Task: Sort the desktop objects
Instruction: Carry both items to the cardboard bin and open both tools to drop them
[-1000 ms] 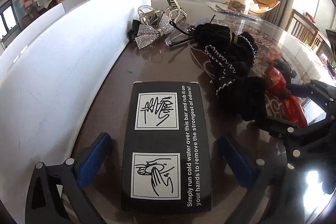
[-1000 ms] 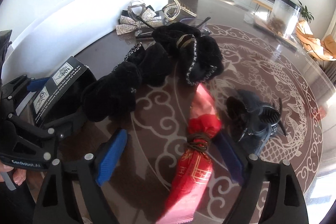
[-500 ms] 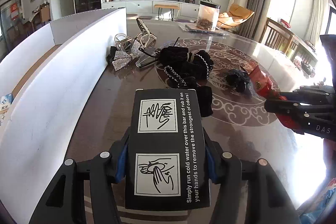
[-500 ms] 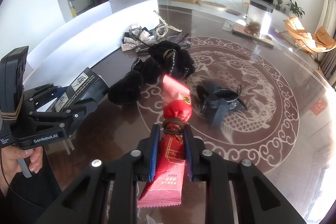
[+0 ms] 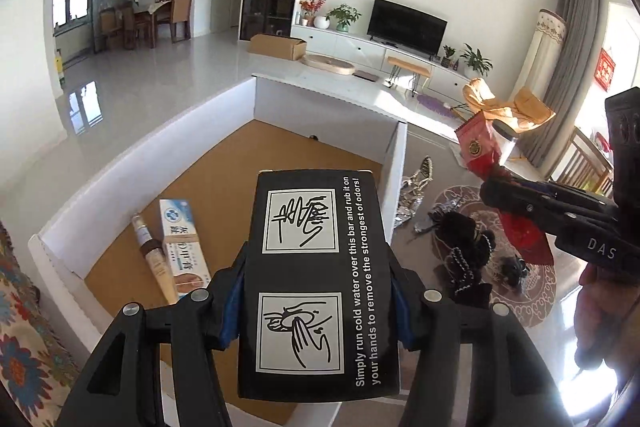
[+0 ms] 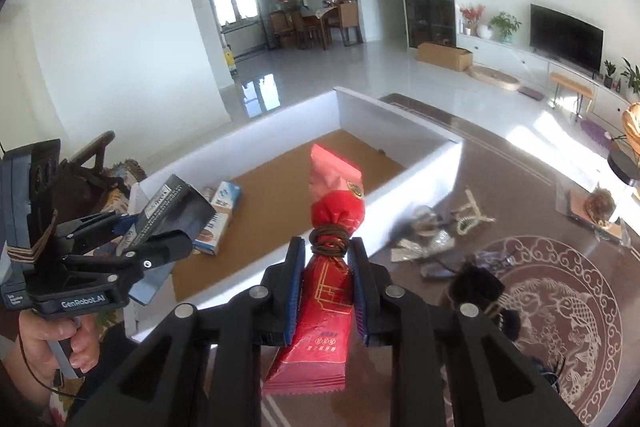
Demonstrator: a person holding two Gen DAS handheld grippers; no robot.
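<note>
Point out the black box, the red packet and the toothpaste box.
black box (image 5: 316, 283): left wrist view, middle of its printed top face.
red packet (image 6: 328, 291): right wrist view, lower body between the claw's pads.
toothpaste box (image 5: 182, 241): left wrist view, middle of its top face.

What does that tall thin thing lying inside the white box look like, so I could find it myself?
Start at the big white box with the brown floor, left of the patterned table. Two things lie side by side near its left wall: a blue-and-white carton and, on its left, the slim bottle. The bottle is round and tan with a dark band, where its neighbour is a flat printed carton.
</note>
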